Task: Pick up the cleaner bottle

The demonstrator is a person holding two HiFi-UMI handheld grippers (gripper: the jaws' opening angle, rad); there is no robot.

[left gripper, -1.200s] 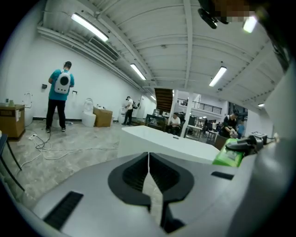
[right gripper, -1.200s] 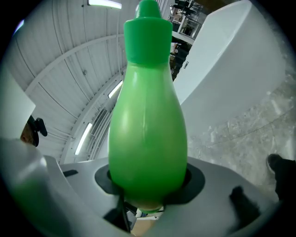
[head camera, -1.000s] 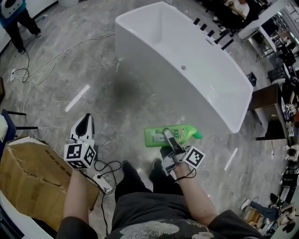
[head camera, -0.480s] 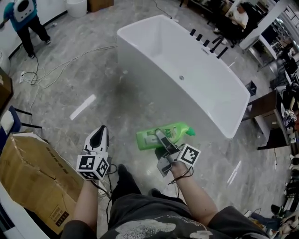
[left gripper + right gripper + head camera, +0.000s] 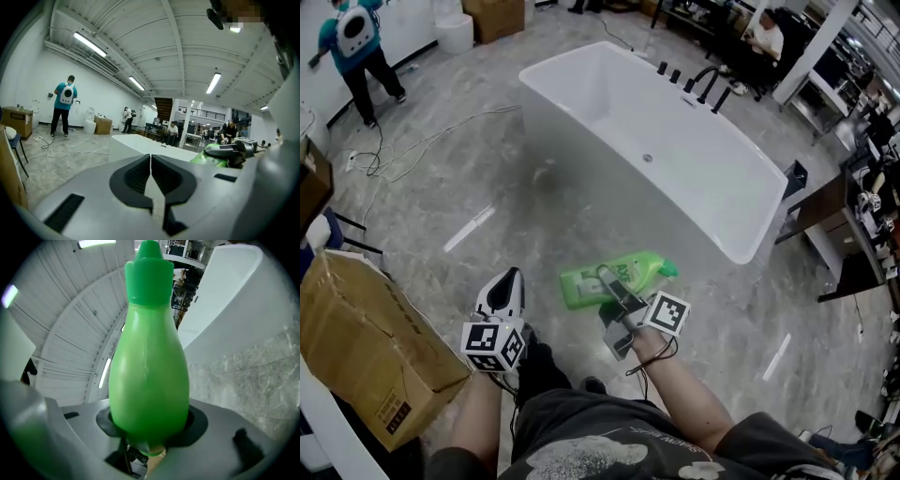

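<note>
The green cleaner bottle (image 5: 615,277) hangs sideways above the grey floor, cap toward the tub, with my right gripper (image 5: 614,286) shut across its body. In the right gripper view the bottle (image 5: 149,366) fills the middle, wedged between the two dark pads, its cap pointing away. My left gripper (image 5: 508,281) floats to the left of the bottle, apart from it, with nothing held. In the left gripper view its jaws (image 5: 151,176) are pressed together, and the bottle (image 5: 213,157) shows at the right.
A white freestanding bathtub (image 5: 703,159) stands just ahead, with black taps at its far rim. A cardboard box (image 5: 366,347) sits at the near left. Cables (image 5: 412,145) trail over the floor. A person (image 5: 358,42) stands at the far left; dark desks (image 5: 830,211) are on the right.
Both grippers have travelled forward toward the tub and risen a little. The bottle stays in the right gripper. The left gripper has drawn nearer to the right one.
</note>
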